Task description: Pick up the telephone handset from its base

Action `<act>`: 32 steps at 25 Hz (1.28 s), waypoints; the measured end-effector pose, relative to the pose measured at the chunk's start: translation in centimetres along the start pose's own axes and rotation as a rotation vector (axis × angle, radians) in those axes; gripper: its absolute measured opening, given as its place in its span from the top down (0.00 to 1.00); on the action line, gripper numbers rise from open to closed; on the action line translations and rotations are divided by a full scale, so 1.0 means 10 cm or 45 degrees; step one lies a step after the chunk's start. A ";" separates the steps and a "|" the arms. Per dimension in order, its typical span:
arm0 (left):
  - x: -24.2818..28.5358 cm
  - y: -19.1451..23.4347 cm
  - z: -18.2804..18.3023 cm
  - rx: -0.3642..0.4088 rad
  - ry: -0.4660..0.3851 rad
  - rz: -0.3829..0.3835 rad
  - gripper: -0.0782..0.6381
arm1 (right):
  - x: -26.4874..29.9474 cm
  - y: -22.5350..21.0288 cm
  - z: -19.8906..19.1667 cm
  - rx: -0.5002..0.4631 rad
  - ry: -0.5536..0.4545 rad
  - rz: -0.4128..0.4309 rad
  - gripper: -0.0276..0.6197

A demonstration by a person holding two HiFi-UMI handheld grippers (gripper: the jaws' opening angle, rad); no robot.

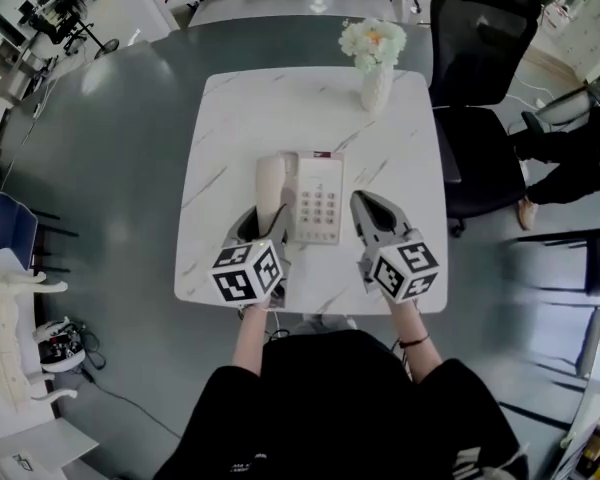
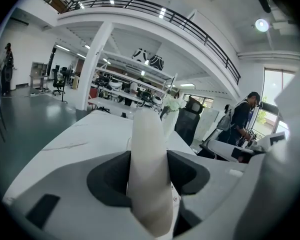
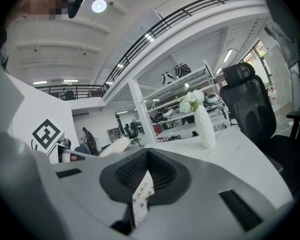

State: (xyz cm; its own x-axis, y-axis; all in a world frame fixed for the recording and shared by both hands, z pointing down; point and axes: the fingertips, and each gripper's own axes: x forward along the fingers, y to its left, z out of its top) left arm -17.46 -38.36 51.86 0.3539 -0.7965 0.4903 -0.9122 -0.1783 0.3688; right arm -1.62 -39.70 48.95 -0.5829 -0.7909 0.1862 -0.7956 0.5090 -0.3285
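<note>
The cream telephone handset (image 1: 270,182) lies over the left side of the white phone base (image 1: 318,200) on the marble table (image 1: 230,128). My left gripper (image 1: 261,224) is shut on its near end. In the left gripper view the handset (image 2: 148,154) runs up and away between the dark pads, tilted clear of the tabletop. My right gripper (image 1: 364,208) hovers just right of the base, shut with nothing held. Through the thin slit between its pads (image 3: 162,176) the right gripper view shows the base's keypad (image 3: 142,196).
A white vase of flowers (image 1: 376,68) stands at the table's far edge. A black office chair (image 1: 475,88) is beside the table's right side, and a person (image 1: 570,158) sits further right. The table's near edge lies right under both grippers.
</note>
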 end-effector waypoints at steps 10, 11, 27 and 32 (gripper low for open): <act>-0.39 -0.13 0.16 0.029 -0.096 -0.063 0.60 | -0.13 0.16 0.20 -0.034 -0.055 0.058 0.97; -0.43 -0.14 0.17 0.032 -0.106 -0.067 0.60 | -0.15 0.18 0.23 -0.040 -0.062 0.065 0.97; -0.93 -0.15 0.52 0.046 -0.253 -0.068 0.60 | -0.34 0.27 0.61 -0.098 -0.183 0.120 0.97; -1.09 -0.11 0.66 0.057 -0.315 -0.058 0.60 | -0.39 0.28 0.79 -0.118 -0.226 0.131 0.97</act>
State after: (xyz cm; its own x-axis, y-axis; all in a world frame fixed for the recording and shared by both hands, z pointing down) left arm -21.72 -33.31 40.88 0.3389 -0.9031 0.2637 -0.9065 -0.2384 0.3483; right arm -0.29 -37.89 40.02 -0.6302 -0.7763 -0.0124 -0.7498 0.6127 -0.2496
